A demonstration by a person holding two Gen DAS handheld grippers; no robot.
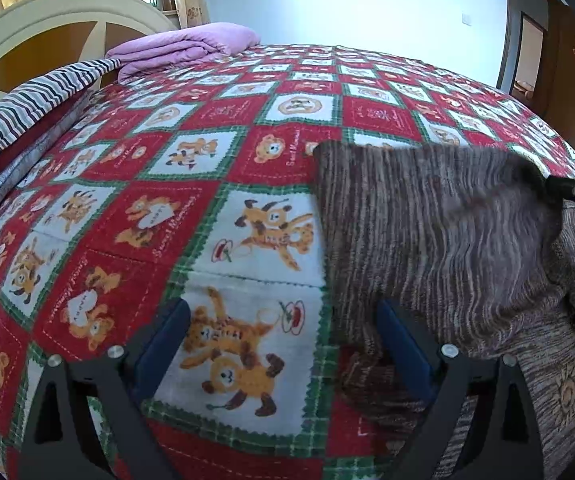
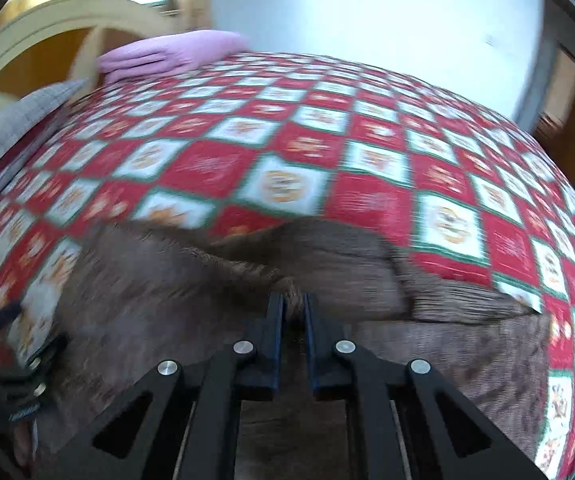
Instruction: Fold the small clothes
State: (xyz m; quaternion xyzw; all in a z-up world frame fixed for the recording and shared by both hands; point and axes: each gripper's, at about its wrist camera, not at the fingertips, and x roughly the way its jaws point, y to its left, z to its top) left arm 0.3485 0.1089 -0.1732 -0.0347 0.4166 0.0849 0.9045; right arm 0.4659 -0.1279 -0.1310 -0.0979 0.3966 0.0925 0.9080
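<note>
The bed [image 1: 215, 152], under its red, white and green bear-print quilt, carries the whole job; a folded purple blanket [image 1: 183, 50] and a striped cover [image 1: 35, 100] lie at its far side, well apart from the work. The brown knit garment [image 1: 439, 240] lies toward the near edge of the bed, part flat on the quilt and part lifted as a flap; in the right wrist view the same garment [image 2: 167, 300] spreads across the foreground, though that view is blurred.

The right hand-held gripper [image 2: 292, 308] is pressed together on a bunched edge of the knit, judging by the cloth wedged between its fingers; the left hand-held gripper [image 1: 283, 344] is spread wide and holds nothing, one finger over bare quilt, the other at the garment's left edge.

The step appears to be carrying the flap over; to do it well, keep the pinch firm, travel low and level so the knit does not drag the lower layer, line edge to edge before letting go; the free gripper could pin the flat part.
</note>
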